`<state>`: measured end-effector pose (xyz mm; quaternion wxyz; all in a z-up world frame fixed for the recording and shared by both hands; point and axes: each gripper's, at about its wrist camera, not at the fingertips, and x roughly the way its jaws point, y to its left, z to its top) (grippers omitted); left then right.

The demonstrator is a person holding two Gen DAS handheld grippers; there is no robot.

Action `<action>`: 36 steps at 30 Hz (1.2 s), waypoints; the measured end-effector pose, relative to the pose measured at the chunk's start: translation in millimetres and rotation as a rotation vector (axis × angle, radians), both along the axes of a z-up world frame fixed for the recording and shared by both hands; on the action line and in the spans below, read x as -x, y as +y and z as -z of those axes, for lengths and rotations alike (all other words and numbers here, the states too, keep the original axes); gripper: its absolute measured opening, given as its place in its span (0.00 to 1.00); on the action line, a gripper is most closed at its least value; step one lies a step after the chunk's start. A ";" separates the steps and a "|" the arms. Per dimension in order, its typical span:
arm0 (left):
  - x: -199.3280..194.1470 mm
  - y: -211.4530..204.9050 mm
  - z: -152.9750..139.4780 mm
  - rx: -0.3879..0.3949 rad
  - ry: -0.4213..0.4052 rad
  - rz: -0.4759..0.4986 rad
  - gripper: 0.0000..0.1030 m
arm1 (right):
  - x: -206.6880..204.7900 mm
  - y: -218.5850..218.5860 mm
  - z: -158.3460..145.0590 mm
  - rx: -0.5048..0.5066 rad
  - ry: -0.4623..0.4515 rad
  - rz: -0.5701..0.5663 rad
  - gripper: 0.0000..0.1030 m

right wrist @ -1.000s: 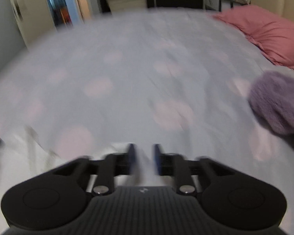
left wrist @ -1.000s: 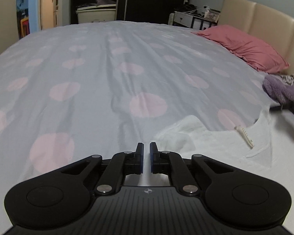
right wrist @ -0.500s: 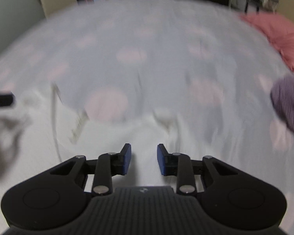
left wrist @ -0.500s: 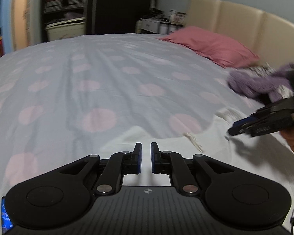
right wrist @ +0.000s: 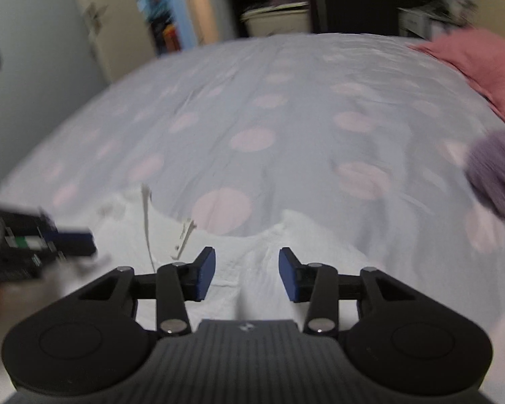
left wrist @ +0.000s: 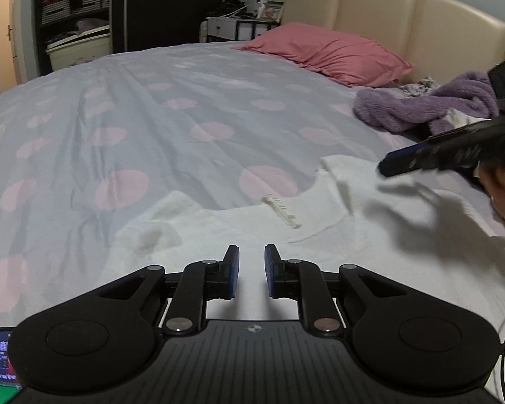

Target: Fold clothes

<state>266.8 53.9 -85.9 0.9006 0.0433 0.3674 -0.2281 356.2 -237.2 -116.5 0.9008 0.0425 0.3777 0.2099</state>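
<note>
A white garment (left wrist: 320,235) lies spread flat on the near part of the bed, its neckline and a tag (left wrist: 282,207) facing away. My left gripper (left wrist: 251,271) hovers over its near left part, open a little with nothing between the fingers. The right gripper (left wrist: 421,160) shows at the right edge of the left wrist view, held by a hand above the garment's right shoulder. In the right wrist view the right gripper (right wrist: 246,274) stands open wide over the white garment (right wrist: 252,256), empty. The left gripper (right wrist: 33,245) appears blurred at that view's left edge.
The bed wears a grey cover with pink dots (left wrist: 151,118). A purple fluffy garment (left wrist: 431,104) lies heaped at the right, near a pink pillow (left wrist: 330,52) and the beige headboard (left wrist: 404,17). Shelves and a nightstand stand beyond the bed.
Both grippers have opened, the right one wider. The left view has swung right, bringing more of the white garment and the right gripper into sight.
</note>
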 end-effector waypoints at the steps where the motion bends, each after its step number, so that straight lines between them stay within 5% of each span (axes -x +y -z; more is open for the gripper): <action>1: 3.4 -3.0 -1.6 0.006 0.002 0.007 0.14 | 10.9 -14.8 -5.7 -0.029 0.004 0.030 0.44; 7: 35.9 -36.6 -9.7 0.051 0.022 0.084 0.21 | 95.8 -93.7 -10.7 -0.026 0.101 0.166 0.46; 16: 109.3 -124.0 -24.0 0.096 0.056 0.286 0.31 | 204.7 -168.9 30.4 -0.034 0.243 0.263 0.48; 21: 141.2 -181.6 -23.0 0.106 0.077 0.367 0.40 | 232.4 -185.5 40.0 -0.066 0.293 0.253 0.60; 30: 156.3 -248.3 -25.6 0.116 0.144 0.404 0.40 | 280.1 -207.2 50.6 -0.144 0.394 0.286 0.59; 36: 199.8 -290.1 -16.7 0.030 0.131 0.610 0.40 | 301.0 -252.3 60.5 -0.450 0.481 0.487 0.55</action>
